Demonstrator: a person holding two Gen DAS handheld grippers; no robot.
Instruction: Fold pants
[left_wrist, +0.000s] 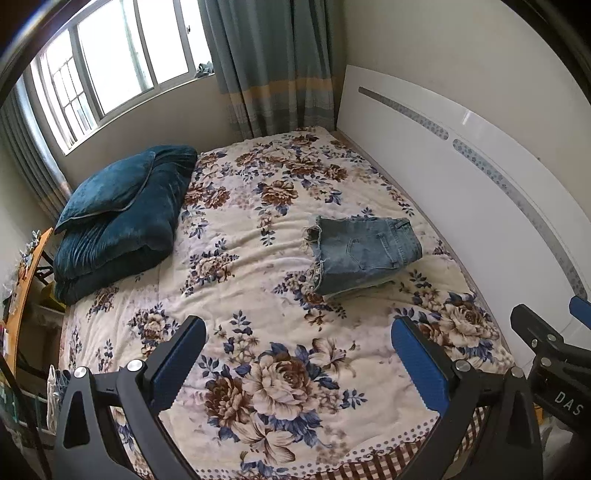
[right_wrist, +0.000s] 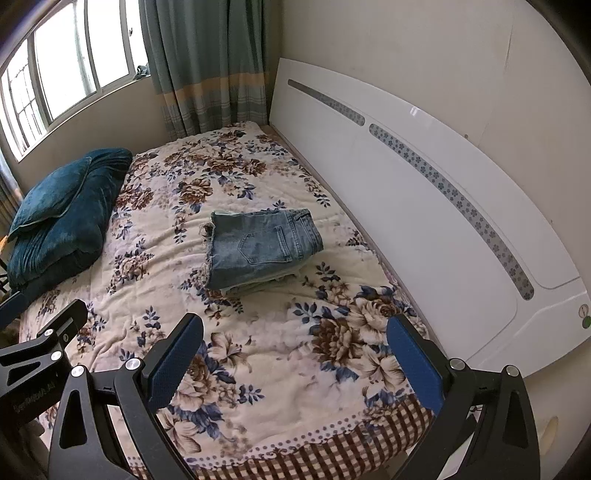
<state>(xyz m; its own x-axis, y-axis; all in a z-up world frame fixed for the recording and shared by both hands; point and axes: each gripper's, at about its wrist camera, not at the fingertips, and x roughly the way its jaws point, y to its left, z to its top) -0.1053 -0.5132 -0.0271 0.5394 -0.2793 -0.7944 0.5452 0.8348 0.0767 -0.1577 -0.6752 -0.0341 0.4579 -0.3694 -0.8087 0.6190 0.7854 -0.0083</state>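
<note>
A folded stack of blue denim pants (left_wrist: 364, 253) lies on the floral bedspread (left_wrist: 258, 266), toward the headboard side; it also shows in the right wrist view (right_wrist: 262, 247). A back pocket faces up and frayed hems point left. My left gripper (left_wrist: 298, 350) is open and empty, held above the near part of the bed, well short of the pants. My right gripper (right_wrist: 295, 350) is open and empty too, also short of the pants. The right gripper shows at the left wrist view's right edge (left_wrist: 546, 339), and the left gripper at the right wrist view's left edge (right_wrist: 40, 332).
A dark teal folded quilt with a pillow on top (left_wrist: 118, 221) sits at the bed's far left. A white headboard (left_wrist: 461, 184) runs along the right side. A window and curtains (left_wrist: 273, 66) stand behind the bed. An orange table edge (left_wrist: 26, 291) is left of the bed.
</note>
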